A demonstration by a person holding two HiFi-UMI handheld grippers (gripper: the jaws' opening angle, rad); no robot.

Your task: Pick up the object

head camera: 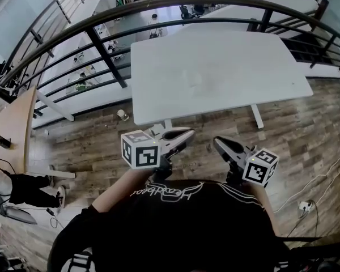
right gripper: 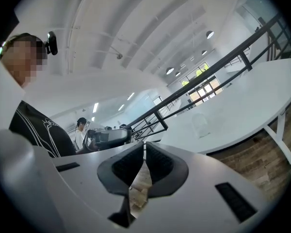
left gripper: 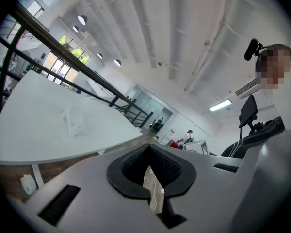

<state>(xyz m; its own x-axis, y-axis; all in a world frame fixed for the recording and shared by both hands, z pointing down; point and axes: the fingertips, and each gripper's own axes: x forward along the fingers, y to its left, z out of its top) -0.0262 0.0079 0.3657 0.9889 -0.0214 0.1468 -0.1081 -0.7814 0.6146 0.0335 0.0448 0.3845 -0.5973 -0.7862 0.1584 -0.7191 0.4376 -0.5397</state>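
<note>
A small, pale, crumpled see-through object (head camera: 195, 79) lies near the middle of the white table (head camera: 260, 61). It also shows as a whitish wad (left gripper: 73, 120) in the left gripper view and as a faint shape (right gripper: 200, 125) in the right gripper view. My left gripper (head camera: 188, 134) and right gripper (head camera: 217, 143) hang close to the person's chest, short of the table's near edge and apart from the object. Both point up and away over the table. The left gripper's (left gripper: 149, 148) jaws are shut on nothing, and so are the right gripper's (right gripper: 144, 145).
A black metal railing (head camera: 102, 47) curves behind the table, with a lower floor beyond it. Wood flooring (head camera: 306, 135) lies underneath. A small white thing (head camera: 123, 115) sits on the floor by the table leg. Cables and a plug (head camera: 304, 206) lie at the right; a wooden desk (head camera: 11, 129) stands left.
</note>
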